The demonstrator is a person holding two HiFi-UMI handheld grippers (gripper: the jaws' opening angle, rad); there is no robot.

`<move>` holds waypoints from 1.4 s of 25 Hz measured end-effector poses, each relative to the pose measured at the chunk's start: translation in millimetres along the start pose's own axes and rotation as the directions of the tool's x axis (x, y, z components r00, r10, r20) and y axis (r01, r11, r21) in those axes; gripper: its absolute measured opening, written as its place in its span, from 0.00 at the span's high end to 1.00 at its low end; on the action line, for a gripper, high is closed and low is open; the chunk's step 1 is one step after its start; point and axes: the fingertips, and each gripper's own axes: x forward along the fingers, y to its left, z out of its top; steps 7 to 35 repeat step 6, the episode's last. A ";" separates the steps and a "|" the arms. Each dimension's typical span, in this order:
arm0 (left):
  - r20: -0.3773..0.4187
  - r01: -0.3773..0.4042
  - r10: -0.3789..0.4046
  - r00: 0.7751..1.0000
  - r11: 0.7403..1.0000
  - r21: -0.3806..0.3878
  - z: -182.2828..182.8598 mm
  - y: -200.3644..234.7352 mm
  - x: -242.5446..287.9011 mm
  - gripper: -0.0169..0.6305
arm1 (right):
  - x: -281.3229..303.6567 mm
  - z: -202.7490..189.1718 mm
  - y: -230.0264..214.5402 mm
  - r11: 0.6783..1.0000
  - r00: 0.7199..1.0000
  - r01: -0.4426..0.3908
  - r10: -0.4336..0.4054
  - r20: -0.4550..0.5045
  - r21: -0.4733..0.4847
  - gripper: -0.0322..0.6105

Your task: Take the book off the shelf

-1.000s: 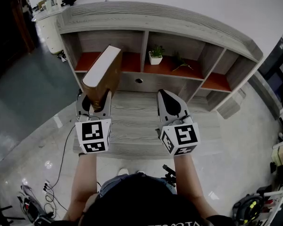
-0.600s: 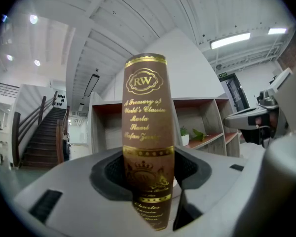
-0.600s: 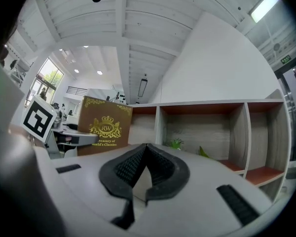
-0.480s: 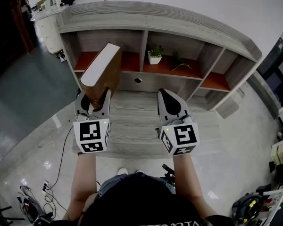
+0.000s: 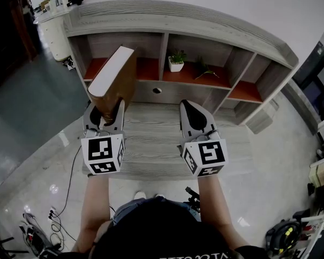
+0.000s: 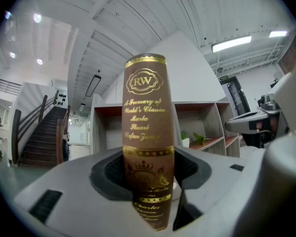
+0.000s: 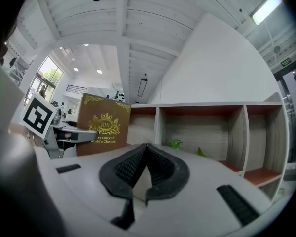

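A thick brown book (image 5: 114, 84) with gold lettering stands upright in my left gripper (image 5: 105, 118), clear of the shelf (image 5: 167, 23) and above the wooden desk (image 5: 151, 139). The jaws are shut on its lower end, one on each cover. In the left gripper view the book's spine (image 6: 147, 127) fills the gap of the left gripper (image 6: 147, 169). My right gripper (image 5: 196, 117) hovers over the desk to the right, shut with nothing between its pads. In the right gripper view the right gripper (image 7: 146, 149) points at the shelf (image 7: 202, 107), and the book (image 7: 103, 125) shows at the left.
The shelf's compartments have red-brown floors. A small potted plant (image 5: 176, 63) and a loose green sprig (image 5: 205, 70) sit in the middle compartments. Cables (image 5: 54, 215) lie on the glossy floor at the lower left. A white cabinet (image 5: 53, 31) stands left of the shelf.
The left gripper and the book have drifted slightly to the left and toward me. The right gripper has hardly moved.
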 end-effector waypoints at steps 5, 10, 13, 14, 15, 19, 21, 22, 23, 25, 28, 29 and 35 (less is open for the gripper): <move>0.002 0.000 0.000 1.000 1.000 -0.002 0.1 1.8 -0.1 0.62 | 0.7 1.0 0.6 1.000 1.000 0.001 -0.001 0.001 -0.009 0.94; 0.002 0.000 0.000 1.000 1.000 -0.001 0.2 2.1 -0.2 0.62 | 0.8 1.3 0.7 1.000 1.000 0.001 -0.001 0.001 -0.010 0.94; 0.002 0.000 0.000 1.000 1.000 -0.001 0.2 2.1 -0.2 0.62 | 0.8 1.3 0.7 1.000 1.000 0.001 -0.001 0.001 -0.010 0.94; 0.002 0.000 0.000 1.000 1.000 -0.001 0.2 2.1 -0.2 0.62 | 0.8 1.3 0.7 1.000 1.000 0.001 -0.001 0.001 -0.010 0.94; 0.002 0.000 0.000 1.000 1.000 -0.001 0.2 2.1 -0.2 0.62 | 0.8 1.3 0.7 1.000 1.000 0.001 -0.001 0.001 -0.010 0.94; 0.002 0.000 0.000 1.000 1.000 -0.001 0.2 2.1 -0.2 0.62 | 0.8 1.3 0.7 1.000 1.000 0.001 -0.001 0.001 -0.010 0.94; 0.002 0.000 0.000 1.000 1.000 -0.001 0.2 2.1 -0.2 0.62 | 0.8 1.3 0.7 1.000 1.000 0.001 -0.001 0.001 -0.010 0.94; 0.002 0.000 0.000 1.000 1.000 -0.001 0.2 2.1 -0.2 0.62 | 0.8 1.3 0.7 1.000 1.000 0.001 -0.001 0.001 -0.010 0.94; 0.002 0.000 0.000 1.000 1.000 -0.001 0.2 2.1 -0.2 0.62 | 0.8 1.3 0.7 1.000 1.000 0.001 -0.001 0.001 -0.010 0.94; 0.002 0.000 0.000 1.000 1.000 -0.001 0.2 2.1 -0.2 0.62 | 0.8 1.3 0.7 1.000 1.000 0.001 -0.001 0.001 -0.010 0.94; 0.002 0.000 0.000 1.000 1.000 -0.001 0.2 2.1 -0.2 0.62 | 0.8 1.3 0.7 1.000 1.000 0.001 -0.001 0.001 -0.010 0.94; 0.002 0.000 0.000 1.000 1.000 -0.001 0.2 2.1 -0.2 0.62 | 0.8 1.3 0.7 1.000 1.000 0.001 -0.001 0.001 -0.010 0.94; 0.002 0.000 0.000 1.000 1.000 -0.001 0.2 2.1 -0.2 0.62 | 0.8 1.3 0.7 1.000 1.000 0.001 -0.001 0.001 -0.010 0.94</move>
